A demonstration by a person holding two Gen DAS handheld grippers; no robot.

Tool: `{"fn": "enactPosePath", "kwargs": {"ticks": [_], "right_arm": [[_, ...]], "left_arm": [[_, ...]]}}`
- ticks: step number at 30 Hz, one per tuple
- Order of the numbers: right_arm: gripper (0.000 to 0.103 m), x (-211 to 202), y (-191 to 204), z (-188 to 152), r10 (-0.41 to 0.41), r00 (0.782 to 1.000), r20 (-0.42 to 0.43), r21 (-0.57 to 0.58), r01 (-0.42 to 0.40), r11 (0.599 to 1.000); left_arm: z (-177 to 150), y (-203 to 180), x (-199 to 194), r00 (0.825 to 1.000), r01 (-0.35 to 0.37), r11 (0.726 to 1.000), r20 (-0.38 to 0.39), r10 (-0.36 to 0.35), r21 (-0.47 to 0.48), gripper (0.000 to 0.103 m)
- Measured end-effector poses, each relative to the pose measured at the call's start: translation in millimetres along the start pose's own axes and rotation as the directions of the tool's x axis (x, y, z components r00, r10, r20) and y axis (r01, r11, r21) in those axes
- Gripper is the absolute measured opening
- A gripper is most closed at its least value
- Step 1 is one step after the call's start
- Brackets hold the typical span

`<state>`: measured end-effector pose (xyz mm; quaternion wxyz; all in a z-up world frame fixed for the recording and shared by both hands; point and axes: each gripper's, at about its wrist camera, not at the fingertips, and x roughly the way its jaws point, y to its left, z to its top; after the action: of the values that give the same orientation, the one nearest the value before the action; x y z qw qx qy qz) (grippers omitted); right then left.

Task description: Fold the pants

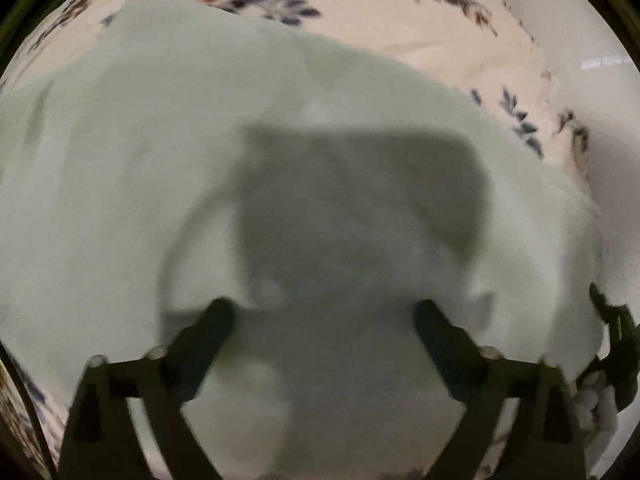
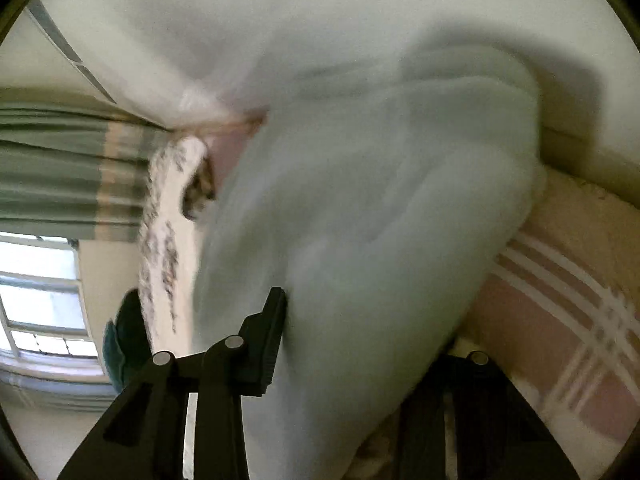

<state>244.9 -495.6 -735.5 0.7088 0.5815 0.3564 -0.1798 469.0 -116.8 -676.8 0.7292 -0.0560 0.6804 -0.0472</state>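
The pale mint-green pants (image 1: 200,152) lie in a loose heap on a cream bedsheet with dark floral print (image 1: 420,24). My left gripper (image 1: 324,320) hovers just above the cloth with its fingers wide apart and nothing between them; its shadow falls on the fabric. In the right wrist view the pants (image 2: 380,200) hang lifted in front of the camera. My right gripper (image 2: 360,340) has cloth running between its fingers; the left finger (image 2: 268,340) presses against the fabric, and the right finger is hidden behind it. The view is blurred.
A pink plaid blanket or pillow (image 2: 560,320) lies at the right. A green-striped curtain (image 2: 60,168) and a bright window (image 2: 40,300) are at the left. A white wall (image 2: 200,20) is behind. The other gripper's tool (image 1: 612,340) shows at the right edge.
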Motion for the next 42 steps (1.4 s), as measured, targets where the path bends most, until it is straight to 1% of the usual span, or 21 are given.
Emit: {"fn": "enactPosePath", "kwargs": {"ticks": [3,5,8,10,12,15,20,23,25,26,27,30,32,33,35,36,37,38,39,40,42], "right_arm": [[0.059,14.8,-13.0,12.0,0.093,0.996,-0.004,0.08,-0.092,0.993],[0.058,19.7,-13.9,19.1,0.123,0.992,0.0,0.112,-0.123,0.986],[0.027,21.0,-4.3,27.5,0.107,0.994,0.002,0.103,-0.107,0.989],[0.024,8.9,15.8,24.4,0.051,0.998,0.024,0.012,-0.052,0.999],[0.022,-2.0,42.2,20.8,0.016,0.999,0.048,-0.074,-0.013,0.997],[0.022,-25.7,91.1,9.1,-0.022,0.996,0.086,-0.212,0.039,0.977],[0.022,-38.5,191.1,-41.2,-0.064,0.99,0.128,-0.495,0.12,0.861],[0.022,-15.4,249.8,-101.1,-0.085,0.991,0.1,-0.665,0.13,0.736],[0.022,21.8,287.3,-162.1,-0.128,0.989,0.071,-0.788,0.134,0.601],[0.022,39.9,299.6,-183.2,-0.147,0.987,0.063,-0.824,0.134,0.551],[0.022,64.6,310.9,-221.1,-0.174,0.982,0.068,-0.88,0.142,0.454],[0.021,102.4,301.7,-327.3,-0.246,0.967,0.063,-0.971,0.117,0.21],[0.022,133.0,293.9,-380.9,-0.296,0.952,0.076,-0.992,0.101,0.07],[0.022,142.8,286.7,-406.3,-0.313,0.942,0.119,-0.993,0.12,-0.018],[0.03,153.2,274.7,-430.0,-0.342,0.919,0.195,-0.978,0.158,-0.135],[0.038,154.8,269.9,-434.5,-0.359,0.911,0.205,-0.974,0.154,-0.164],[0.041,151.3,267.4,-434.7,-0.366,0.911,0.19,-0.976,0.135,-0.171],[0.056,143.1,267.6,-431.3,-0.381,0.914,0.137,-0.984,0.083,-0.156],[0.072,134.6,268.8,-424.9,-0.4,0.915,0.056,-0.994,0.013,-0.109],[0.075,123.4,270.7,-415.1,-0.411,0.91,-0.049,-0.997,-0.072,-0.04],[0.076,97.9,279.4,-388.3,-0.404,0.871,-0.279,-0.959,-0.236,0.155]], "left_arm": [[11.3,-1.0,10.3,1.0,-0.012,1.0,-0.02,0.012,-0.02,0.103],[17.1,-0.4,14.8,0.999,-0.024,0.999,-0.047,0.023,-0.035,0.103],[28.8,-2.9,19.9,0.995,-0.039,0.998,-0.093,0.033,-0.059,0.103],[35.3,-4.0,13.2,0.995,-0.026,0.997,-0.099,0.018,-0.078,0.103],[35.9,1.5,-6.6,0.999,0.003,0.995,-0.052,-0.008,-0.098,0.103],[32.5,19.6,-43.3,0.999,-0.026,0.994,0.027,0.029,-0.108,0.103],[18.2,80.4,-99.9,0.991,-0.045,0.98,0.116,0.068,-0.192,0.103],[-9.8,132.5,-131.2,0.978,-0.081,0.965,0.166,0.125,-0.251,0.103],[-26.3,166.7,-147.1,0.969,-0.12,0.948,0.175,0.177,-0.293,0.103],[-33.0,182.8,-154.3,0.964,-0.137,0.939,0.175,0.199,-0.314,0.103],[-38.5,203.2,-162.0,0.958,-0.164,0.926,0.171,0.232,-0.341,0.103],[-49.8,244.8,-169.1,0.946,-0.206,0.894,0.155,0.286,-0.398,0.103],[-58.9,264.2,-172.7,0.949,-0.201,0.884,0.141,0.283,-0.423,0.103],[-58.9,271.0,-173.2,0.953,-0.184,0.883,0.143,0.268,-0.431,0.103],[-53.3,275.7,-172.8,0.957,-0.156,0.885,0.155,0.245,-0.439,0.103],[-48.6,274.6,-173.2,0.96,-0.129,0.891,0.17,0.222,-0.435,0.103],[-42.7,272.8,-173.5,0.962,-0.104,0.896,0.183,0.2,-0.432,0.103],[-35.9,270.2,-173.0,0.966,-0.077,0.9,0.193,0.174,-0.429,0.103],[-26.7,266.7,-171.1,0.971,-0.033,0.905,0.201,0.129,-0.423,0.103],[-19.6,263.4,-167.8,0.975,0.003,0.908,0.204,0.091,-0.42,0.103],[-3.2,252.6,-158.0,0.981,0.075,0.912,0.195,0.006,-0.404,0.103]]}}
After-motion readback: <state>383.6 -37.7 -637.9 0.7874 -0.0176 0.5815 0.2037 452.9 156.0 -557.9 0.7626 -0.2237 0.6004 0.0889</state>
